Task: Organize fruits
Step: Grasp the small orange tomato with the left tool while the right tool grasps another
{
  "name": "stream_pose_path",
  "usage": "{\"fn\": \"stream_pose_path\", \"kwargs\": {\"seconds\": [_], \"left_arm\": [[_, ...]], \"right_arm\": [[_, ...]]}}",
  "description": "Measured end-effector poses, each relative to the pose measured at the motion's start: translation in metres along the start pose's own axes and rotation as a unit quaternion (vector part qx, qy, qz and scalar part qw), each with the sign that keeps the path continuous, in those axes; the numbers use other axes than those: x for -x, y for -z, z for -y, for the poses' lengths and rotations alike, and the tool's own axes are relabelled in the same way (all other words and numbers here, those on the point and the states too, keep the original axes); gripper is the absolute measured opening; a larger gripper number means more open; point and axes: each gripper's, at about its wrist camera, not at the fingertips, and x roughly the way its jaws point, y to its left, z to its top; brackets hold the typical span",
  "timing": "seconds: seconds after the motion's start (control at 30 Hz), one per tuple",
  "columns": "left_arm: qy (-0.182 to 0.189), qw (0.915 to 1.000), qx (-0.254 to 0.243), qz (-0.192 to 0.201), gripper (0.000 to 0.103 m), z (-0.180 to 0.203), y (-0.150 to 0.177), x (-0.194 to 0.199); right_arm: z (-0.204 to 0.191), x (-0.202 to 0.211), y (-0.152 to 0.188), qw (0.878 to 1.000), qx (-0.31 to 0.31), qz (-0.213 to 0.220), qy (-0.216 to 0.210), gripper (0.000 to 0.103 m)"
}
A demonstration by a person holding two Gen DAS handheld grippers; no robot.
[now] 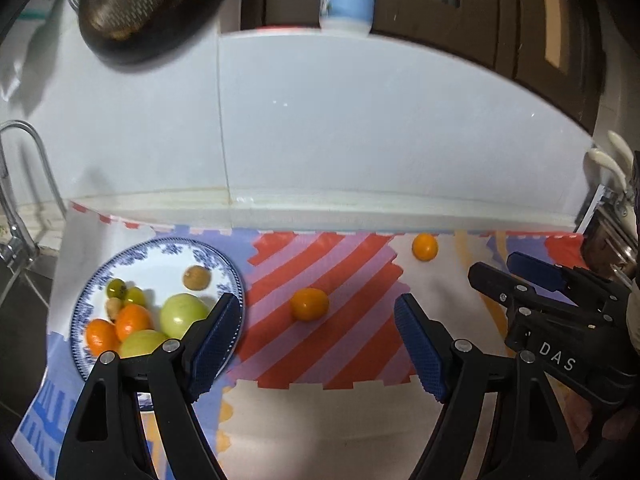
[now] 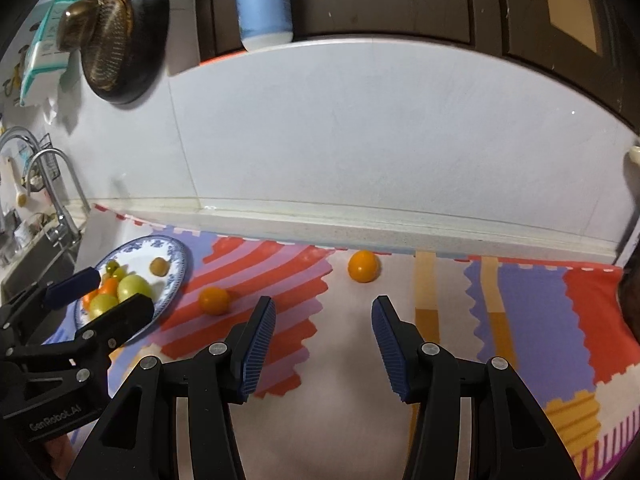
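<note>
2 orange fruits lie loose on the patterned mat (image 1: 320, 360) that covers the desk. The nearer orange fruit (image 1: 309, 304) rests on the red-striped patch at frame centre in the left wrist view, between the 2 blue pads of the left tool (image 1: 320, 344) but beyond their tips and untouched. The farther orange fruit (image 1: 425, 246) sits at the upper right of the mat, close to the ledge at the foot of the white wall (image 1: 360, 128).

The blue-rimmed plate (image 1: 236, 280), at lower left of that view, already carries the gathered fruit: 2 pale green fruits (image 1: 182, 314), 2 oranges (image 1: 132, 322), a small brown fruit (image 1: 197, 277) lying apart near the far rim, and some small green ones. The plate evidently serves as the collecting place, so the 2 loose fruits are judged to be what remains of the task.

The left tool stands with jaws wide apart and empty, its left finger overlapping the plate's near rim in the picture; the opening is lined up on the nearer fruit, which suggests an approach for a pick. The right tool (image 2: 322, 344) is likewise spread and empty, hovering low over the mat at lower centre of its own view, with the farther fruit ahead of it and somewhat to the right.

A faucet (image 2: 52, 184) stands at far left and a dark pan (image 2: 132, 32) hangs at upper left.
</note>
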Motion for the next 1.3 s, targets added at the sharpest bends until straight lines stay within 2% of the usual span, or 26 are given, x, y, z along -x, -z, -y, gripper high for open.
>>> {"fn": "stream_pose_path", "kwargs": {"seconds": [0.17,0.23,0.33,0.7,0.8,1.07,1.3], "left_arm": [[0.005,0.9992,0.012,-0.037,0.069,-0.003,-0.002,-0.034],[0.005,0.9985,0.018,-0.052,0.062,-0.004,-0.003,-0.045],[0.011,0.9970,0.024,-0.072,0.058,-0.006,-0.004,-0.062],[-0.003,0.9932,0.024,-0.114,0.039,-0.006,-0.006,-0.098],[-0.012,0.9935,0.016,-0.112,0.035,-0.006,-0.005,-0.102],[0.007,0.9936,0.013,-0.112,0.034,-0.009,-0.011,-0.103],[0.014,0.9949,0.001,-0.099,0.034,-0.004,-0.024,-0.106]], "right_arm": [[0.008,-0.032,-0.001,1.000,-0.012,-0.016,-0.004,0.051],[0.011,-0.044,-0.003,1.000,-0.015,-0.024,-0.001,0.051],[0.015,-0.056,-0.005,0.999,-0.017,-0.028,0.001,0.051],[0.028,-0.097,-0.008,0.998,-0.036,-0.059,0.003,0.051],[0.032,-0.106,-0.010,0.997,-0.044,-0.063,0.006,0.051],[0.035,-0.123,-0.017,0.997,-0.040,-0.071,0.012,0.050],[0.034,-0.139,-0.022,0.996,-0.039,-0.077,0.012,0.042]]}}
